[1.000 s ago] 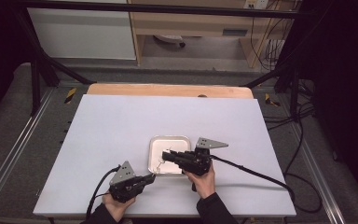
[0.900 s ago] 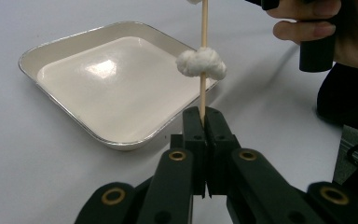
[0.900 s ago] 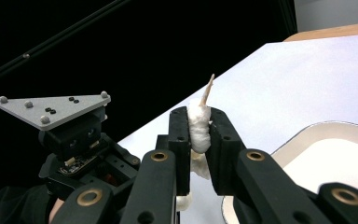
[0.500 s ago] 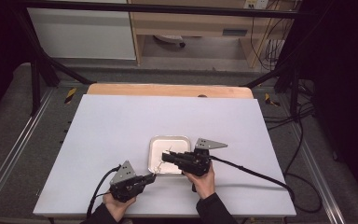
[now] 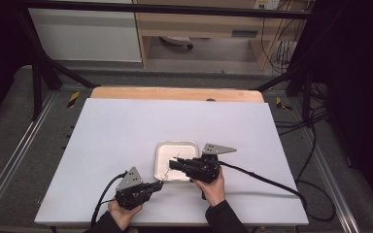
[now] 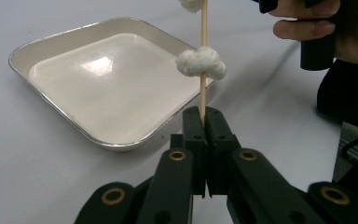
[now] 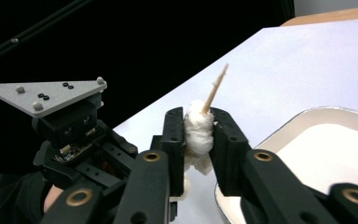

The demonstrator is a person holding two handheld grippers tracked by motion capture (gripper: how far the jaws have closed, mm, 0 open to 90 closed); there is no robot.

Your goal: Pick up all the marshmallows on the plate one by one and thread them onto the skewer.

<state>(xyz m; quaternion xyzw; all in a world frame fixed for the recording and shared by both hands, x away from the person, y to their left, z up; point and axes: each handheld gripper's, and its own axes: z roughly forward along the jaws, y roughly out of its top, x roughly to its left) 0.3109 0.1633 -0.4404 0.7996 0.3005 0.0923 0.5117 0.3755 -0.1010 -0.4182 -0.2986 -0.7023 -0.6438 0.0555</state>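
Clamping the wooden skewer (image 6: 203,70), left tool (image 6: 204,122); right tool (image 7: 198,130), lately widening, pinching a white lump (image 7: 198,135).

In your left gripper view, the wooden skewer (image 6: 203,70) runs out past the top edge, and the upper white lump (image 6: 192,4) on it is cut off there, so you cannot tell its full shape. The skewer's lower end is hidden between the closed pads. The other hand (image 6: 324,25) is cropped by the top and right edges. In your right gripper view, the white lump (image 7: 198,135) is partly hidden by the pads, and the tray (image 7: 326,154) runs off the right and bottom edges. From the high view, the skewer (image 5: 171,168) is too small to make out.
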